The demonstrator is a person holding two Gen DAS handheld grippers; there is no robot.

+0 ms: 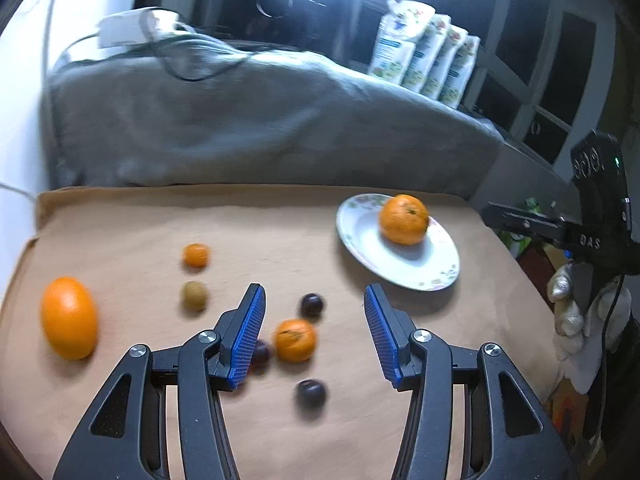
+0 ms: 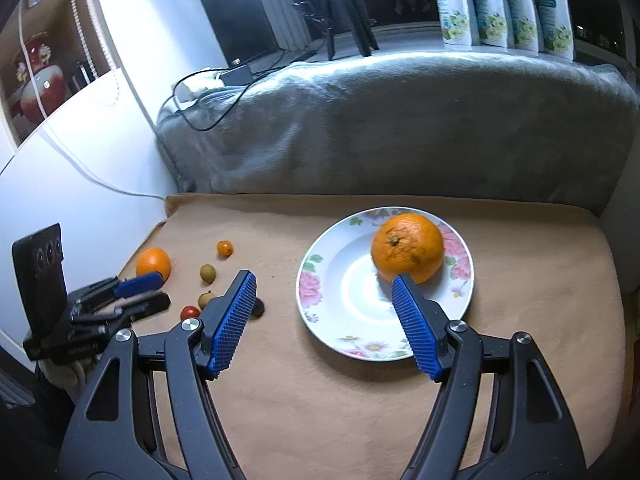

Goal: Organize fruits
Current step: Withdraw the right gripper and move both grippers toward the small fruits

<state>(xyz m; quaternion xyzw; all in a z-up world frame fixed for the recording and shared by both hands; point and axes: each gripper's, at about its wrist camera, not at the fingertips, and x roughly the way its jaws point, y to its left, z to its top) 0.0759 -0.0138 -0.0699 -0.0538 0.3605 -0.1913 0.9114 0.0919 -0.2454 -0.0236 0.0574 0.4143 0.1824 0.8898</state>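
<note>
A big orange [image 2: 408, 248] sits on the flowered white plate [image 2: 360, 292] at the right of the tan cloth. My right gripper [image 2: 324, 280] hovers open just in front of the plate, its right finger overlapping the orange, nothing held. Loose fruit lies to the left: a large orange [image 1: 69, 318], a small tangerine [image 1: 196, 255], a brownish-green fruit [image 1: 195, 296], a mandarin [image 1: 295, 340] and dark plums [image 1: 311, 393]. My left gripper [image 1: 314, 294] is open above this group, empty. One dark fruit is partly hidden behind its left finger [image 1: 244, 340].
A grey blanket [image 2: 380, 120] with cables bulks along the cloth's far edge. White pouches [image 2: 504, 4] stand on the sill behind. A white wall [image 2: 60, 184] closes the left side. A gloved hand [image 1: 568, 308] holds the right gripper's body [image 1: 600, 216] at the table's right edge.
</note>
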